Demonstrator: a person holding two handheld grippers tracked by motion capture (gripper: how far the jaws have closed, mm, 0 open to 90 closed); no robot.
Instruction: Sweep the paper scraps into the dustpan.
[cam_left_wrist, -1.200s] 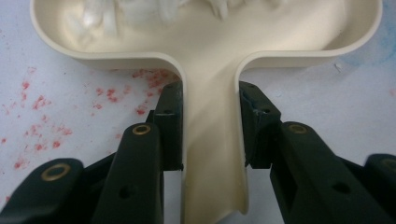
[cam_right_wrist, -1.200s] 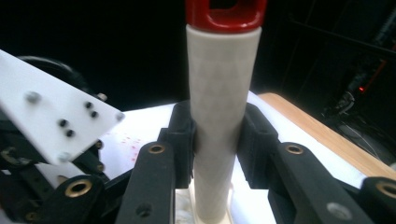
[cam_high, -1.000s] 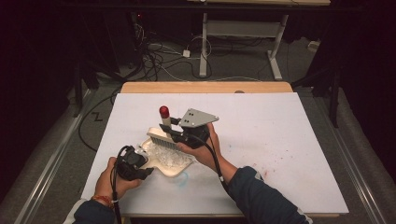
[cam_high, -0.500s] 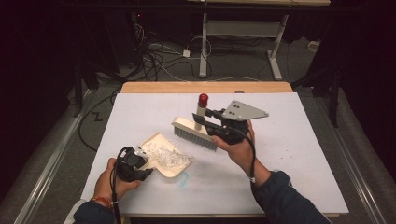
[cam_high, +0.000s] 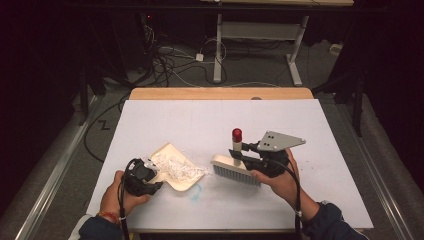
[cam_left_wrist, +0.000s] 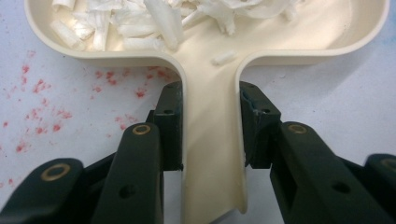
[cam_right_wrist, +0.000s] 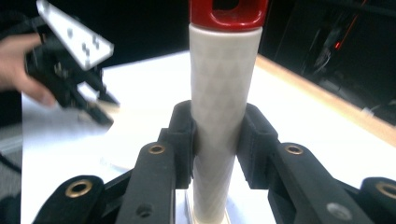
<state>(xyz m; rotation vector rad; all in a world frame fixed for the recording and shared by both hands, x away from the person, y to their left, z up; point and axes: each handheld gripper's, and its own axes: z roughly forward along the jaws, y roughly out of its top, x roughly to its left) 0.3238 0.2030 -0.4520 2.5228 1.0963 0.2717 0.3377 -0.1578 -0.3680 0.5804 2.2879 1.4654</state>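
While your left gripper (cam_high: 145, 177) pinches the dustpan (cam_high: 175, 161) handle at the near left of the table (cam_high: 310, 130), your right gripper (cam_high: 250, 156) squeezes the brush (cam_high: 235, 170) handle just to its right. Paper bits (cam_high: 177, 167) fill the pan. Next, you likely sweep stray bits left into it.

Dustpan (cam_high: 172, 167) sits on the table (cam_high: 210, 120), near-left of centre, handle toward the person – left gripper (cam_high: 142, 177) at the handle, one jaw each side. Shreds (cam_high: 176, 166) lie in the pan, a few spilling over its right edge onto the table. Brush (cam_high: 235, 167) is just right of the pan, handle upright, right gripper (cam_high: 252, 157) on it from the right. Second table (cam_high: 260, 7) stands behind, cables (cam_high: 175, 55) on the floor between.
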